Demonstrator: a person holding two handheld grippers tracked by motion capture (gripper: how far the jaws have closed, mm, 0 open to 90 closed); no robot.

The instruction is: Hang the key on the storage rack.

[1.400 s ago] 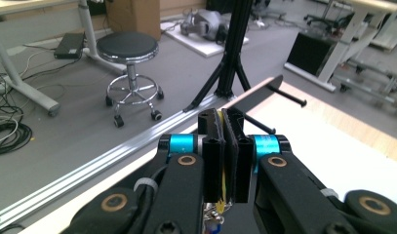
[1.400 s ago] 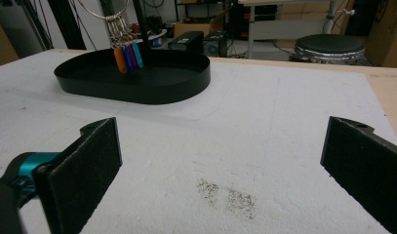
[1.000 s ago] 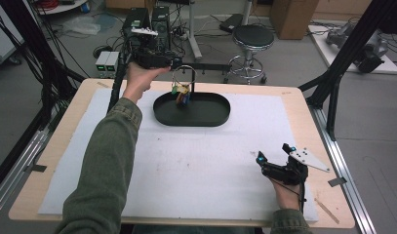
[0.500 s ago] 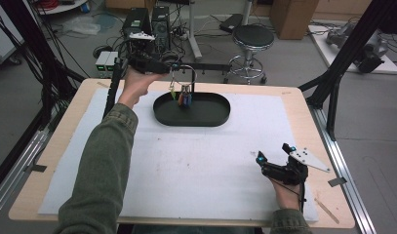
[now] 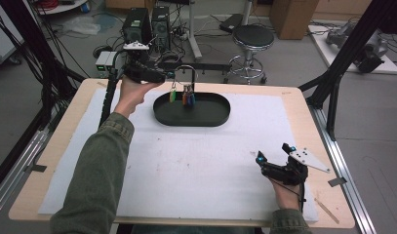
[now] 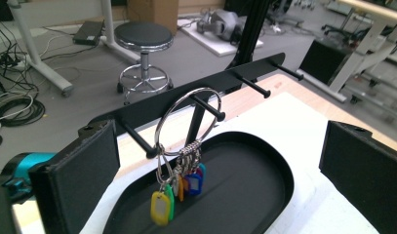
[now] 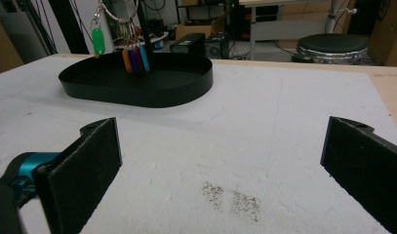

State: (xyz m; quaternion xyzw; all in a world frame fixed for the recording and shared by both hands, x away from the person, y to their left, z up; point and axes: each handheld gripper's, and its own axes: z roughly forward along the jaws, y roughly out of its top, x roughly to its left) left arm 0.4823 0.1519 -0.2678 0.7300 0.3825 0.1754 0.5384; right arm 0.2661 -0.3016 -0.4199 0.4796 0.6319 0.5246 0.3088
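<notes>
The left hand-held gripper is seen with its jaws spread wide; they have just been opening, and nothing is pressed between them now. Just ahead of those jaws, the large silver key ring with its cluster of coloured plastic tags is left hanging on a short peg of the black metal rack, the yellow-green tag lowest and the tags dangling over the black oval tray. Half a second ago the jaws were set tighter about the ring at the peg; now the ring hangs free, so the hanging step is judged done and the left hand can be drawn clear.

Well to the right, nearer the person, the right hand-held gripper is rested on the surface, jaws wide and empty, unmoved against the earlier views. From it, the tray and ring are seen far ahead to the left. The white mat is marked with a dark speckled smudge. Beyond the surface, a round black stool, computer cases and loose cables are spread over the grey floor.
</notes>
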